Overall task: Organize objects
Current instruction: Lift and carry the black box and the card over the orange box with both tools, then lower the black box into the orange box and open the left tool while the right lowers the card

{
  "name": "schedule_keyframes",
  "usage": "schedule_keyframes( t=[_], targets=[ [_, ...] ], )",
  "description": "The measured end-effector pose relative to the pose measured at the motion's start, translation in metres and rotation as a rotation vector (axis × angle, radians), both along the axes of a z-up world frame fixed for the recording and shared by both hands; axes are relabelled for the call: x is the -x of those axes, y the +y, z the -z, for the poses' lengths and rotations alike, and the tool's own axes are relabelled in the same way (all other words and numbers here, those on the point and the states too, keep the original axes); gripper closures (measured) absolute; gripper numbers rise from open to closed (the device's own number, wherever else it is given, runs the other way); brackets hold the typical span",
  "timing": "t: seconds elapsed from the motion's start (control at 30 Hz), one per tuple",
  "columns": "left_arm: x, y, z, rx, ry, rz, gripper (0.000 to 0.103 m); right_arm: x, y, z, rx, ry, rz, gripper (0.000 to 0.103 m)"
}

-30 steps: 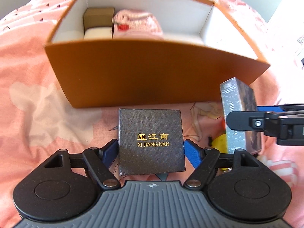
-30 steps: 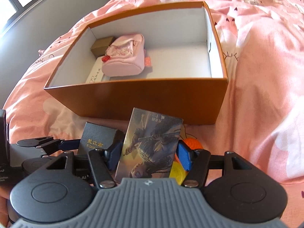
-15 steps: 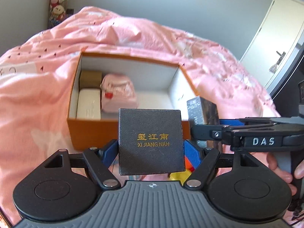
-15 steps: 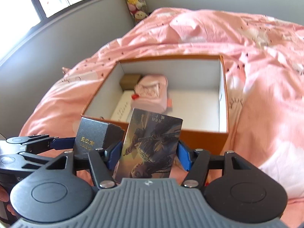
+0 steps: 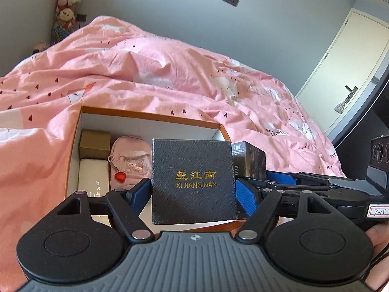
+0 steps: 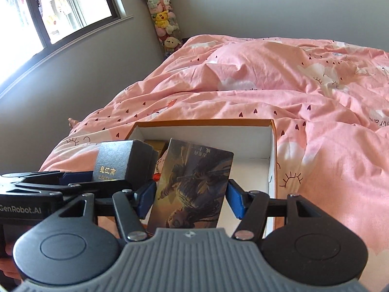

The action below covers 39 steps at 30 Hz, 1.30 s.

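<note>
Bedding (image 5: 170, 73): pink cotton cover, crumpled into soft folds, printed with small dark hearts and white clouds.
Storage box (image 5: 75, 131): orange cardboard outside, smooth white inside, rectangular and open-topped, resting on the bed.
Gold box (image 5: 94, 142): small matte cube in the far left corner of the storage box.
White case (image 5: 93, 177): smooth oblong with rounded edges, lying in front of the gold box.
Pouch (image 5: 131, 163): soft pink fabric, backpack-shaped, with a red faceted heart charm, just right of the white case.
Left claw (image 5: 193, 192): blue pads clamped on both sides of the black box, held above the near edge of the storage box.
Black box (image 5: 193, 180): square, finely textured surface, gold lettering on the face turned to the camera.
Right claw (image 6: 190, 199): blue pads gripping the card box by its two long edges, just right of the left claw.
Card box (image 6: 192, 189): flat glossy rectangle, dark illustrated figure on its face, tilted slightly, over the storage box.
</note>
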State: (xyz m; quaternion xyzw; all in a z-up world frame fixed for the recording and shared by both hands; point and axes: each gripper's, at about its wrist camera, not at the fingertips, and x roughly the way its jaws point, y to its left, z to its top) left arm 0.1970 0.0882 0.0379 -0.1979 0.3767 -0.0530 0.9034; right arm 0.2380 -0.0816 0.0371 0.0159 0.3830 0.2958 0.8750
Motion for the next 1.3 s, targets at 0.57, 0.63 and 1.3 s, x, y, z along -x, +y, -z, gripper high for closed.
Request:
schedule_keyframes(
  t=[0.57,0.63,1.3],
  targets=[
    [-0.079,0.030,0.072,0.070,0.483,0.055,0.016,-0.062,0.021,0.067,0.079,0.167,0.010,0.039],
    [-0.086,0.031,0.079,0.080,0.526,0.067,0.016,-0.064,0.022,0.071,0.084,0.177,0.006,0.039],
    [-0.081,0.034,0.115,-0.029,0.638,0.038,0.013,-0.083,0.050,0.089,0.189,0.264,-0.076,0.039]
  ],
)
